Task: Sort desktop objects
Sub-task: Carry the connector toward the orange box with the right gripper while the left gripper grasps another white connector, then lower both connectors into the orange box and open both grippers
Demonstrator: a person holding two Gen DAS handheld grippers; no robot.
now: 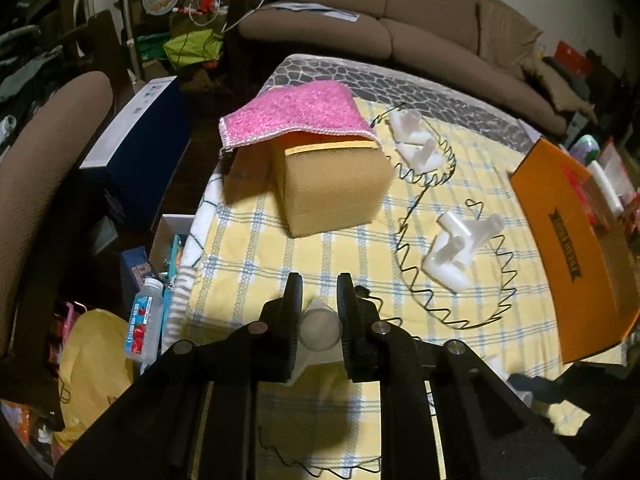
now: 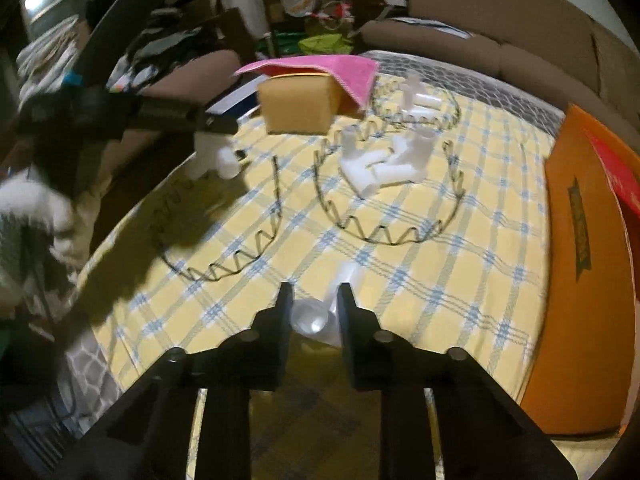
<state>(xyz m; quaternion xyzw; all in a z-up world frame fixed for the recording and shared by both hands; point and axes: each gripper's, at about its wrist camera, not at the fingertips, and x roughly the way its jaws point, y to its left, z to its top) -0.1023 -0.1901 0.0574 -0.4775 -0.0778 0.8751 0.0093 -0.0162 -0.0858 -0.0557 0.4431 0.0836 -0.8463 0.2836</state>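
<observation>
Left gripper (image 1: 318,296): a white pipe fitting (image 1: 320,330) is clamped between the two black fingers; the lower part of the fitting is hidden behind them. In the right wrist view this gripper (image 2: 224,128) is seen at the left, blurred, with the same fitting (image 2: 218,158) under it, above the table edge.
Right gripper (image 2: 312,300): a second white fitting (image 2: 316,318) is gripped between the fingers; only its round end and one branch are visible.
Middle wire basket (image 1: 452,264): white fittings (image 1: 460,246) are lying inside; how many cannot be counted.
Far wire basket (image 1: 420,148): more white fittings (image 1: 412,136) are held in it, partly covered by the wire rim.
Near wire basket (image 2: 224,232): only a part of the rim is seen, half in shadow.
Sponge block (image 1: 332,188): yellow, standing on the checked tablecloth (image 1: 248,264), its top partly covered by a pink cloth (image 1: 296,112).
Orange box (image 1: 576,248): cut off at the right edge; its label is not readable.
</observation>
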